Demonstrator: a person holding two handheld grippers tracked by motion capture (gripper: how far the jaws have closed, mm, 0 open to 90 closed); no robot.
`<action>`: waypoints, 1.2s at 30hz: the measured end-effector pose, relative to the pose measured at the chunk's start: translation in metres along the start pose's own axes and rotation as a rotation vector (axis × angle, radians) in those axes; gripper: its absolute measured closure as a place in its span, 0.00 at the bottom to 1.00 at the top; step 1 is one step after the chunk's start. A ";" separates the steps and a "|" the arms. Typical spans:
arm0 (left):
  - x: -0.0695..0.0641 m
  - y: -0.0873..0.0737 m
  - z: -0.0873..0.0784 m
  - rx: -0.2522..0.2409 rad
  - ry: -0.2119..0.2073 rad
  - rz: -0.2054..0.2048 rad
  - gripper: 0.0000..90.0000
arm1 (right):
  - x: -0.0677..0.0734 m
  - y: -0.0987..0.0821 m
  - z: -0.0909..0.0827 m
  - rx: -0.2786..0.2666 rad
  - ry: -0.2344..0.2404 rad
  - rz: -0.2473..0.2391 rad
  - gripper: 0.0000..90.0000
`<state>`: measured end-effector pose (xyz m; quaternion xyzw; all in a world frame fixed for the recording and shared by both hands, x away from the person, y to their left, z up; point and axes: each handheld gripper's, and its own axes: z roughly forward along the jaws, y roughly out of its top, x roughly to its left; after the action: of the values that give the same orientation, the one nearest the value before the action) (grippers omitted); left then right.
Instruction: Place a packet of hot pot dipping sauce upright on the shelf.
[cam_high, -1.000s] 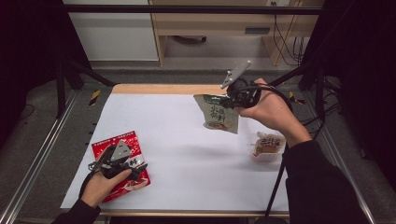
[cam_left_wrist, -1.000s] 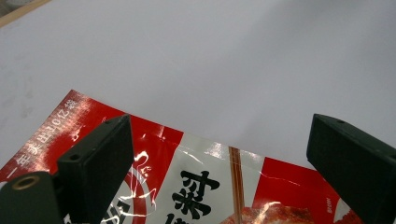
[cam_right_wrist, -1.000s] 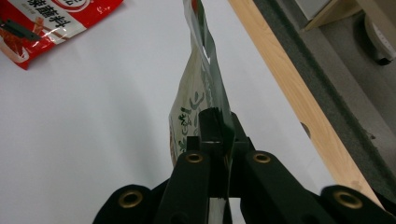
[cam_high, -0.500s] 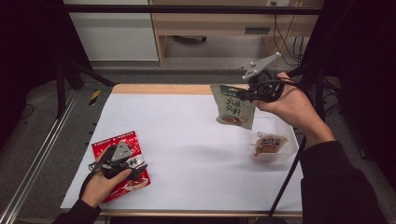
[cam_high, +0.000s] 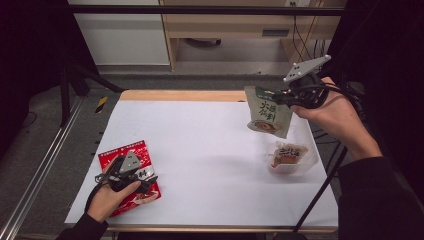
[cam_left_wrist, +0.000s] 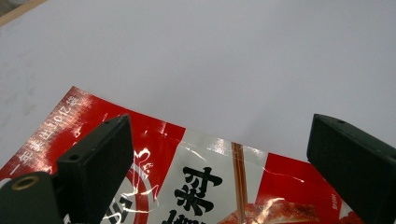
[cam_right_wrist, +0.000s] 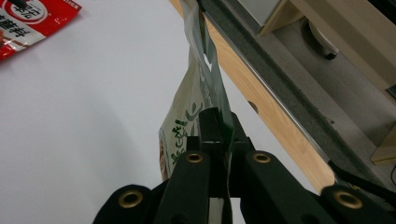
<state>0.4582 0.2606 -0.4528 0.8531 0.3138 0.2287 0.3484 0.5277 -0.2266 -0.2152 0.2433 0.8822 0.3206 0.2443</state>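
**Right gripper carries green pouch over table's far right; left waits over red pouch**

The right gripper (cam_high: 282, 96) is clamped on the top edge of a flat green-and-white printed foil pouch (cam_high: 268, 113), which hangs in the air off the jaws, above the far right part of the white table (cam_high: 210, 145). In the right gripper view the jaws pinch the pouch's thin seal strip (cam_right_wrist: 219, 122), edge-on. Just below and nearer the person lies a small clear plastic packet with brown contents (cam_high: 290, 155), flat on the table, apart from the hanging pouch.

The left gripper (cam_high: 142, 180) sits over a glossy red-and-white printed plastic pouch (cam_left_wrist: 196, 186) at the near left corner. Its jaws stand wide apart, nothing pressed between them; they straddle the pouch's top edge, contact with it hard to confirm.

Handling judgement: the green pouch looks light and floppy, swinging freely from one pinch point; the film is slick, so the flat sealed rim is the sane grip, not the bulging middle. It probably tolerates squeezing, but contents may shift. The red pouch is equally thin and glossy; take its edge seam, lifting it off the table first.
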 end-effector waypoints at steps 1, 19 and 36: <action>0.000 0.000 0.000 0.003 -0.001 0.003 0.08 | -0.001 -0.002 -0.001 0.002 -0.004 0.002 1.00; -0.001 0.000 0.001 0.009 0.005 0.011 0.08 | -0.020 -0.045 -0.008 -0.003 -0.033 0.065 1.00; 0.002 0.000 0.000 0.035 0.022 0.020 0.08 | -0.023 -0.074 0.002 -0.017 0.031 0.075 1.00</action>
<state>0.4595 0.2618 -0.4528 0.8596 0.3131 0.2361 0.3277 0.5265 -0.2895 -0.2608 0.2692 0.8734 0.3409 0.2203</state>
